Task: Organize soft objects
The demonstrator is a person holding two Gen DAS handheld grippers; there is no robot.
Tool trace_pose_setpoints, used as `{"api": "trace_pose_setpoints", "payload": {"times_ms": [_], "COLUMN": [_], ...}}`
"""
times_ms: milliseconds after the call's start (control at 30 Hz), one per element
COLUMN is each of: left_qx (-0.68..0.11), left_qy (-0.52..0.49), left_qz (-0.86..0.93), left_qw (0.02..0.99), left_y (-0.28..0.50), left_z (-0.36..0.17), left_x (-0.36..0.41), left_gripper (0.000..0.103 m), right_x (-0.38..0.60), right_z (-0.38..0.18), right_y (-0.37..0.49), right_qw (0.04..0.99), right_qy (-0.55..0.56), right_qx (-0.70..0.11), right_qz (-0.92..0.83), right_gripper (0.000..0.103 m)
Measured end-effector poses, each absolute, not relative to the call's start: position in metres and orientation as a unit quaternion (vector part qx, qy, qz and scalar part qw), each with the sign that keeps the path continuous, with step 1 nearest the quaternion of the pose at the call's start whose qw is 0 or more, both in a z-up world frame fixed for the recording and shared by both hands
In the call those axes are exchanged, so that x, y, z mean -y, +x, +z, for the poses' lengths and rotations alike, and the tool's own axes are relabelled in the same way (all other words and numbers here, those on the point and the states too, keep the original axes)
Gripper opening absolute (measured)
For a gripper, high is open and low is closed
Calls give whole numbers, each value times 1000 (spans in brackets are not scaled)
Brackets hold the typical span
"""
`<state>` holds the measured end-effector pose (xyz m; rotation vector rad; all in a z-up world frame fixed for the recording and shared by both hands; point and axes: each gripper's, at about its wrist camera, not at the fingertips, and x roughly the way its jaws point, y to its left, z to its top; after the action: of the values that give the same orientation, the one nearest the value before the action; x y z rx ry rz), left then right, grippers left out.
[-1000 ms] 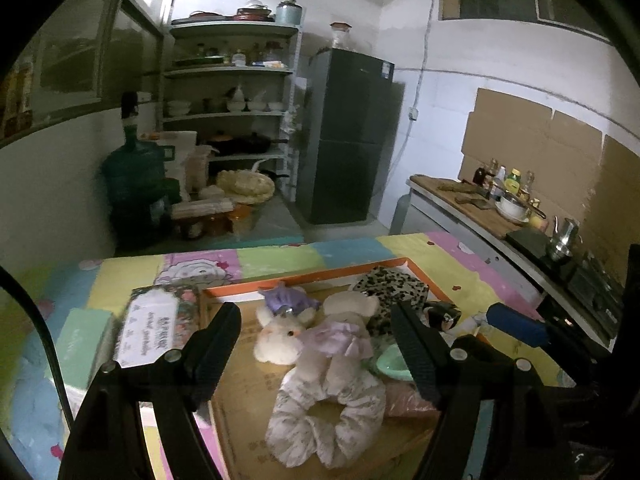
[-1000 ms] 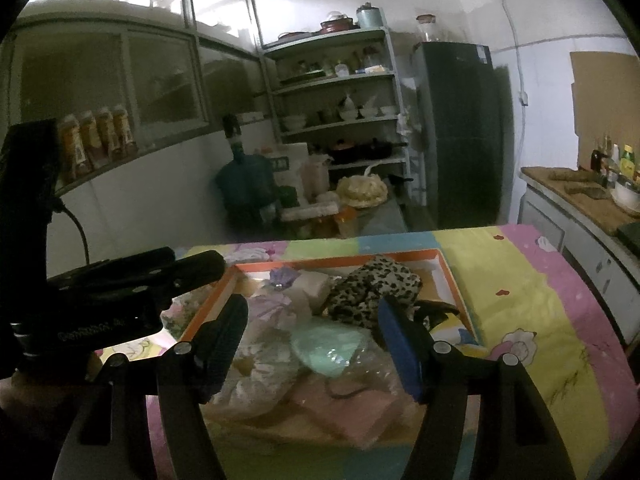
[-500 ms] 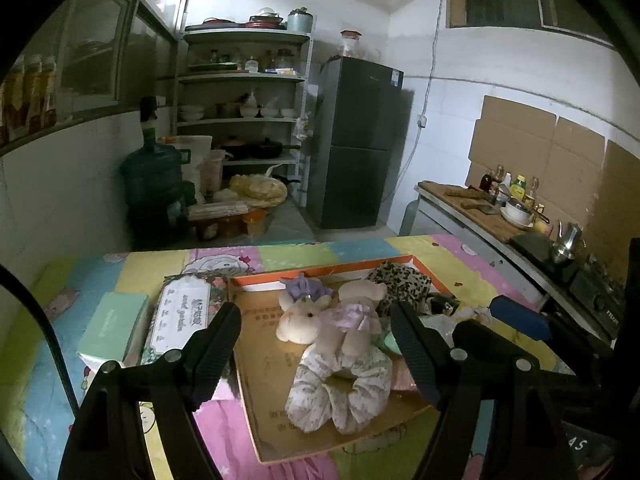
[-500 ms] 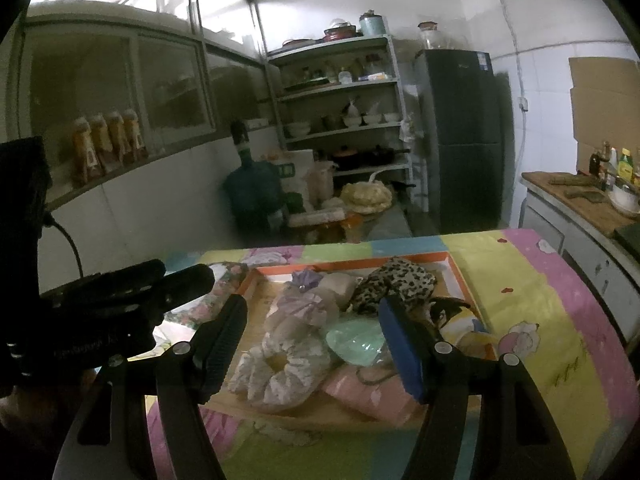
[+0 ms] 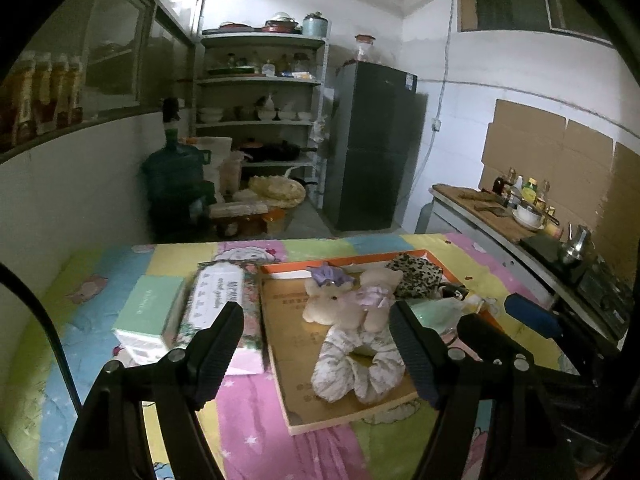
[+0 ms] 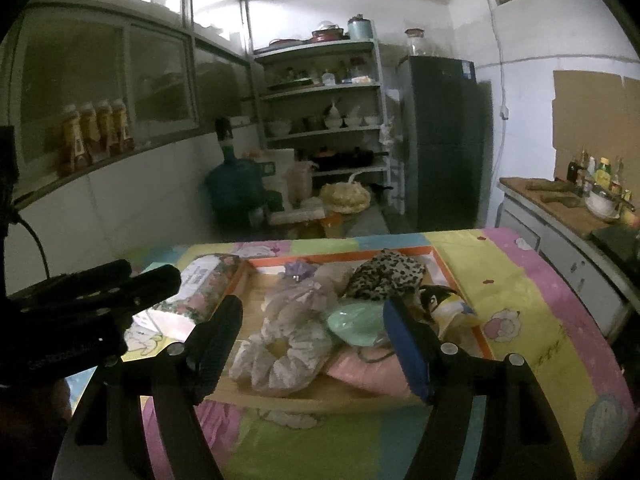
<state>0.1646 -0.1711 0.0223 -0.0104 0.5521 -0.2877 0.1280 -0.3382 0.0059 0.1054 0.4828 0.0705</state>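
The worktop [image 5: 120, 280], covered with a pastel patchwork cloth printed with cartoon figures, fills the lower half of both views. On its middle lies a flat cardboard tray [image 5: 288, 336] with an orange rim, its long side running toward the worktop's far edge. Just beside the tray's left rim lies a floral-wrapped packet [image 5: 218, 296], and a mint-green box [image 5: 148, 312] lies touching the packet on the side toward the worktop's left edge.

The soft things are piled along the tray's right half. A pink padded piece [image 6: 372, 372] lies at the tray's near right corner. At the near end sits a pale floral scrunchie [image 5: 352, 364], touching a cream plush toy [image 5: 344, 304] in a lilac dress with a purple bow. A leopard-print cloth [image 6: 384, 276] is bunched at the tray's far right corner. A mint-green pouch [image 6: 356, 322] lies between the scrunchie and the tray's right rim, resting on the pink piece. A small black-and-yellow item [image 6: 440, 300] sits at the right rim; what it is cannot be told.

The left tool [image 5: 316, 356] hangs above the worktop's near edge, released, nothing between its jaws. The right tool [image 6: 312, 344], with one blue pad, has just been opening wider and is likewise released and empty, above the near edge.
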Motion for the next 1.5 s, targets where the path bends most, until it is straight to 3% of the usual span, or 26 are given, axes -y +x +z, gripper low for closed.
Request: {"api": "trace_pose_setpoints", "payload": {"times_ms": [700,1500], "left_qx": [-247,-239], "left_qy": [-18,-14], "left_qz": [-66,-26], "left_qw": [967,970], "left_y": [90,65], "left_z": [22,14], "left_x": [118,107], "left_gripper": [75,75], "right_x": [280,263], "right_z": [11,10], "right_y": [70,34], "right_qw": [976,979], "right_qy": [49,35], "right_qx": [-211,-201], "right_qz": [14,-2], "right_gripper": [74,74]}}
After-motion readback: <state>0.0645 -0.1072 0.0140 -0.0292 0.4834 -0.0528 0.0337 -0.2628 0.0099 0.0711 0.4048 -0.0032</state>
